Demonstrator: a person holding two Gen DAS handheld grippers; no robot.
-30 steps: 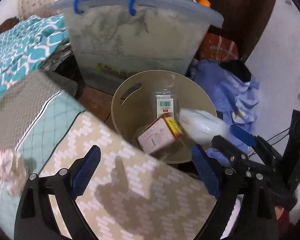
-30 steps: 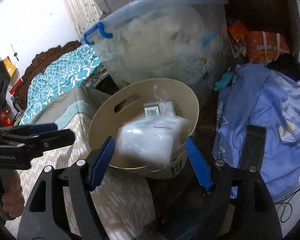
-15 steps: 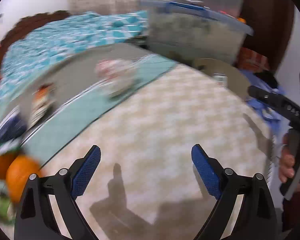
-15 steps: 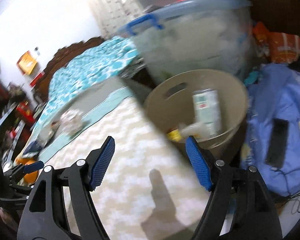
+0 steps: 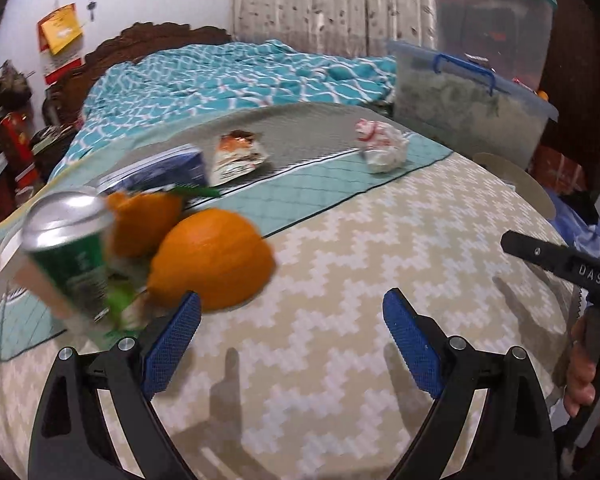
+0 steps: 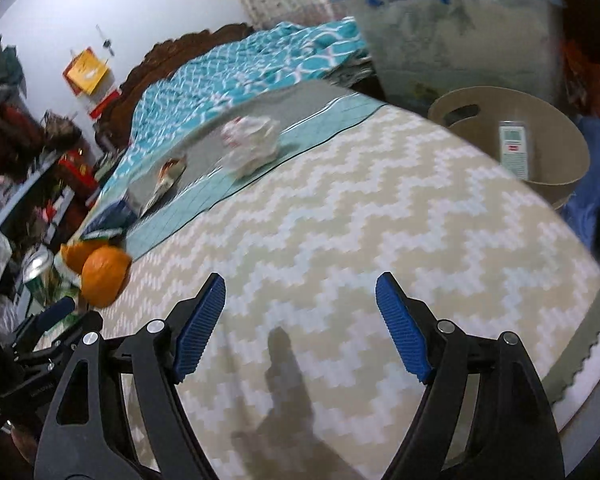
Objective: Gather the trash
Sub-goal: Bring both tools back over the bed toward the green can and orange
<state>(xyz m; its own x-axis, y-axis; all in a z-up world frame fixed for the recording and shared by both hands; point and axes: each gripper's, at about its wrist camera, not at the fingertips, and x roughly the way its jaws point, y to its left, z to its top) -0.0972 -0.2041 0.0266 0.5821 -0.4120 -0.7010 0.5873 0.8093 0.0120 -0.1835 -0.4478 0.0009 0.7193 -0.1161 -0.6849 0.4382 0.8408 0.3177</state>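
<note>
With my left gripper point(image 5: 292, 344) wide open and empty and my right gripper point(image 6: 300, 324) still opening on nothing, I risk clipping the orange peel point(image 5: 212, 256) and toppling the can point(image 5: 72, 248) beside it on the bed point(image 6: 340, 220), far from the bin point(image 6: 512, 144).

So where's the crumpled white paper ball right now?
The crumpled paper ball lies on the teal strip of the bed cover, far side; in the left wrist view it sits upper right of centre, right of the torn wrapper, near the storage bin.
</note>
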